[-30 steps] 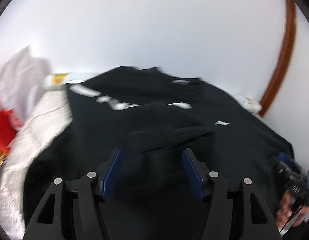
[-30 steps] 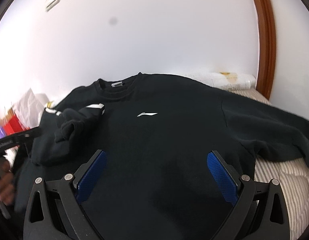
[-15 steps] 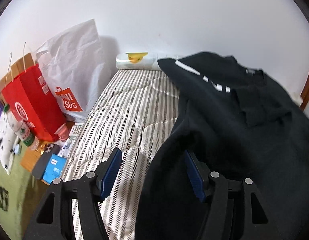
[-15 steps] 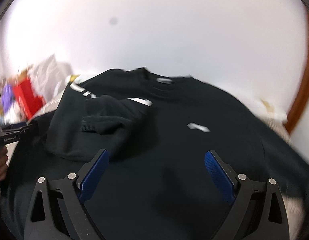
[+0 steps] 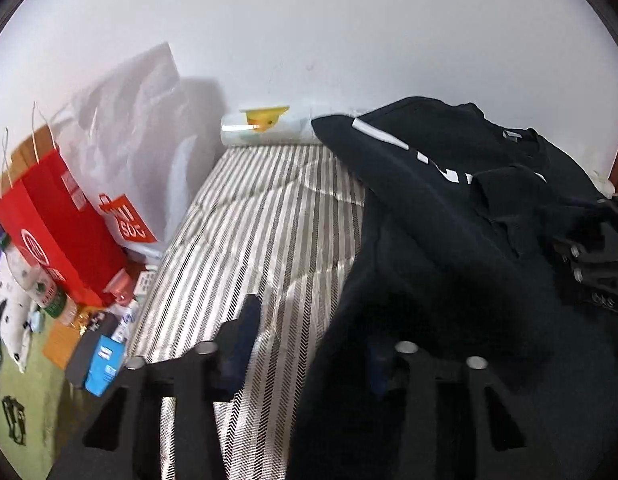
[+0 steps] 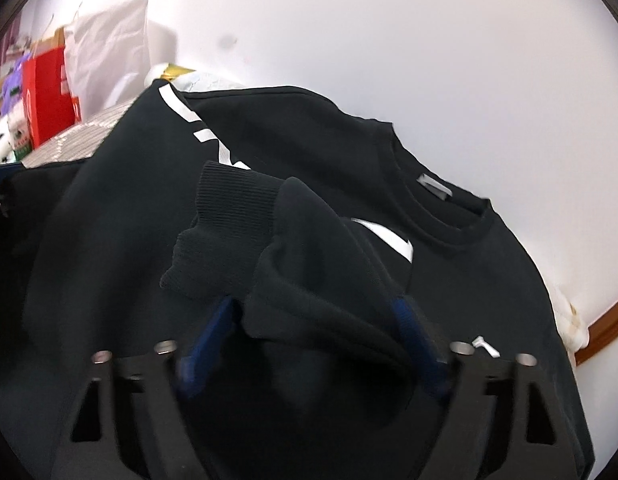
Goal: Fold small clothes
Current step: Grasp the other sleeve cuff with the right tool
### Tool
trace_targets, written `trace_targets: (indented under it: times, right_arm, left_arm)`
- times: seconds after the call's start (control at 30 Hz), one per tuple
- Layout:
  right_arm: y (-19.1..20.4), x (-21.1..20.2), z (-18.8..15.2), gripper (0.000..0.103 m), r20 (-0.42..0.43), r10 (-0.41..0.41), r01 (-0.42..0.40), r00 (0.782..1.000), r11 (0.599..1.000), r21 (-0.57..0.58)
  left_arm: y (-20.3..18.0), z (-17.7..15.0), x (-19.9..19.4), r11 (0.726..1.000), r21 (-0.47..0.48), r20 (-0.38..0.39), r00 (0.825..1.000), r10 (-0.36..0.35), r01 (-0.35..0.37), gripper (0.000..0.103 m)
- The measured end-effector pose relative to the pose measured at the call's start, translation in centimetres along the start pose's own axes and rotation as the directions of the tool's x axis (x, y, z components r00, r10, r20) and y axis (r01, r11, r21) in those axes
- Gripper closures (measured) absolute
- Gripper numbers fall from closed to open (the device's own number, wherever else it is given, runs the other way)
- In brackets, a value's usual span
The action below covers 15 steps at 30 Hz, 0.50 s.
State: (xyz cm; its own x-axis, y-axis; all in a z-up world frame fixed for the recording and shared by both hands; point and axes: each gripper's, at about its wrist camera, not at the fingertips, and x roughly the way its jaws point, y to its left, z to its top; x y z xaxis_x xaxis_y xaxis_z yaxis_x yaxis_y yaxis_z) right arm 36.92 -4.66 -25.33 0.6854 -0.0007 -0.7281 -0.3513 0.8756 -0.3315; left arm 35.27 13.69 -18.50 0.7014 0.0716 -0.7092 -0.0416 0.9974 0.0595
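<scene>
A black sweatshirt (image 5: 449, 208) with white stripes lies spread on a striped mattress (image 5: 269, 220). My left gripper (image 5: 309, 352) sits at the sweatshirt's left edge. Its jaws are closing, with the cloth's edge between them and over the right finger (image 5: 379, 364); bare mattress still shows beside the left finger (image 5: 241, 340). In the right wrist view, one sleeve lies folded onto the sweatshirt's (image 6: 349, 140) chest, its ribbed cuff (image 6: 237, 208) pointing away. My right gripper (image 6: 313, 324) straddles this sleeve with its jaws closing around it. The right gripper's black frame (image 5: 601, 276) shows at the left view's right edge.
Left of the mattress stand a red paper bag (image 5: 61, 232) and a white bag (image 5: 137, 140), with a bottle (image 5: 37, 280) and a blue box (image 5: 105, 364) on the floor. A wrapped roll (image 5: 269, 126) lies against the white wall. A brown wooden frame (image 6: 605, 324) runs at the right.
My left gripper has swung from over the sweatshirt to its left edge and its jaws have narrowed. My right gripper has moved left and rolled, and its jaws have narrowed around the folded sleeve.
</scene>
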Motion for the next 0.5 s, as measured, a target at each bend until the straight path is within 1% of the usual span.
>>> trace_targets:
  times: [0.03,0.07,0.1,0.17,0.2,0.27,0.33,0.37,0.43,0.5]
  right_arm:
    - [0.1,0.1,0.2,0.056,0.009,0.014,-0.014,1.000,1.000,-0.002]
    - [0.0,0.0,0.3,0.078,0.020,0.036,-0.036,0.999,0.999,0.014]
    - [-0.4,-0.3,0.4,0.090,0.035,0.044,-0.046,0.998,0.998,0.038]
    - [-2.5,-1.6,0.3,0.092,0.091,0.034,-0.045,0.995,0.991,0.126]
    - [-3.6,-2.2,0.0,0.092,0.103,0.021,-0.038,0.994,0.985,0.171]
    - [-7.3,-3.6,-1.1,0.093,0.120,0.000,-0.037,0.993,0.953,0.299]
    - [-10.5,-4.4,-2.6,0.093,0.125,0.026,-0.075,0.992,0.913,0.401]
    - [-11.9,-4.6,-3.5,0.093,0.107,0.027,-0.072,0.994,0.894,0.442]
    - [-13.5,-4.8,-5.2,0.093,0.073,0.014,-0.047,0.997,0.873,0.485]
    - [-14.2,-4.3,-6.8,0.088,0.006,0.030,-0.029,1.000,0.873,0.487]
  left_arm:
    - [0.0,-0.1,0.2,1.000,-0.003,-0.015,1.000,-0.021,0.021,0.083]
    - [0.1,-0.1,0.4,0.999,-0.006,-0.024,0.999,-0.044,0.044,0.087]
    - [0.2,-0.1,0.4,0.998,-0.011,-0.027,0.998,-0.056,0.055,0.091]
    - [0.4,-0.2,0.3,0.997,-0.028,-0.022,0.997,-0.068,0.068,0.092]
    - [0.6,-0.2,0.3,0.996,-0.040,-0.020,0.997,-0.077,0.077,0.093]
    - [0.9,-0.3,0.3,0.995,-0.056,-0.022,0.997,-0.080,0.079,0.093]
    - [1.0,-0.3,0.4,0.995,-0.061,-0.027,0.996,-0.080,0.078,0.093]
    - [1.0,-0.3,0.4,0.995,-0.060,-0.025,0.997,-0.079,0.077,0.093]
    - [0.9,-0.3,0.3,0.996,-0.057,-0.023,0.997,-0.075,0.074,0.093]
    - [0.8,-0.4,0.2,0.996,-0.055,-0.024,0.997,-0.070,0.069,0.093]
